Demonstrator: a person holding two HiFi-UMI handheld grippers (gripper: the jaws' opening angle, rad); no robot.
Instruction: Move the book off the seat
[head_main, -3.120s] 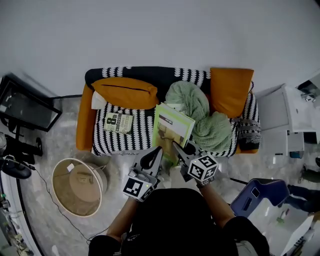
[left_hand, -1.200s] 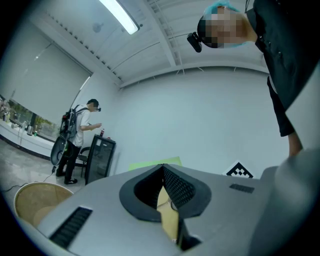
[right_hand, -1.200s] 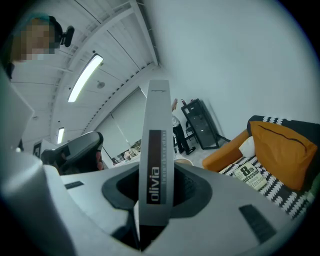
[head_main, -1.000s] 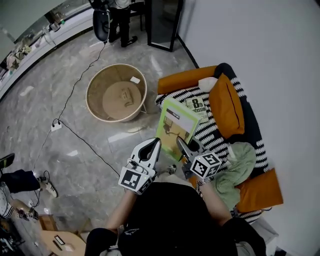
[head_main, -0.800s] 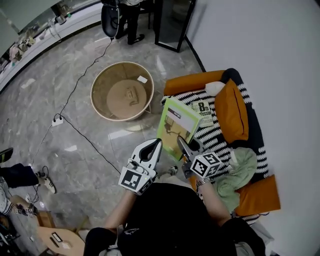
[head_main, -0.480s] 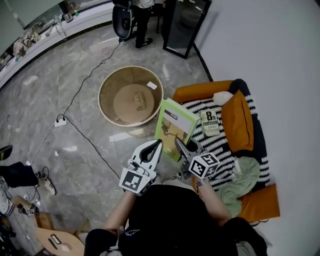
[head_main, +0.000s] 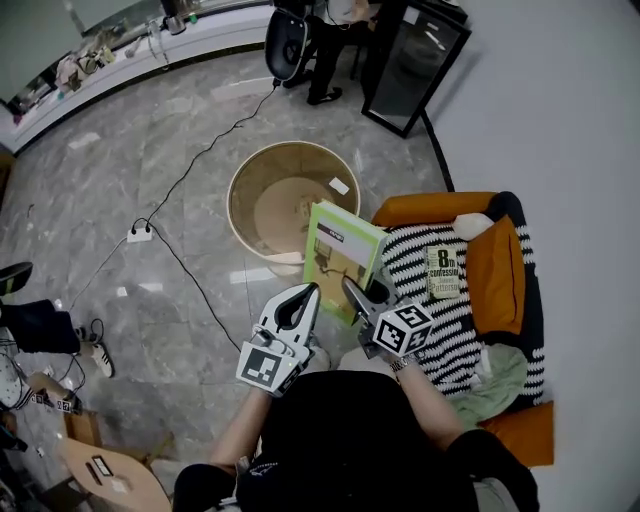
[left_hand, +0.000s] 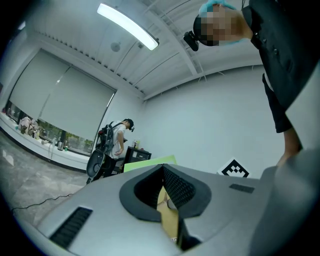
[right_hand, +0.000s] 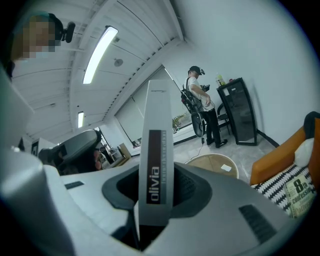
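Note:
A large green book (head_main: 340, 258) is held upright in the air, in front of the sofa's left end and beside the round basket. My right gripper (head_main: 355, 293) is shut on its lower edge. In the right gripper view the book's white spine (right_hand: 156, 150) runs up between the jaws of my right gripper (right_hand: 155, 192). My left gripper (head_main: 308, 293) hangs just left of the book, shut and holding nothing. In the left gripper view my left gripper (left_hand: 162, 172) points at the book's green edge (left_hand: 150, 162). The striped sofa seat (head_main: 420, 290) lies to the right.
A smaller book (head_main: 443, 272) lies on the seat by an orange cushion (head_main: 497, 275). A green blanket (head_main: 510, 365) is heaped further along. A round woven basket (head_main: 290, 205) stands on the marble floor. A cable with a power strip (head_main: 140, 233) crosses the floor. A person (head_main: 335, 30) stands by a black cabinet (head_main: 415, 60).
The green book has swung left with both grippers, from above the sofa seat to over the floor by the basket. The right gripper's hold is unchanged.

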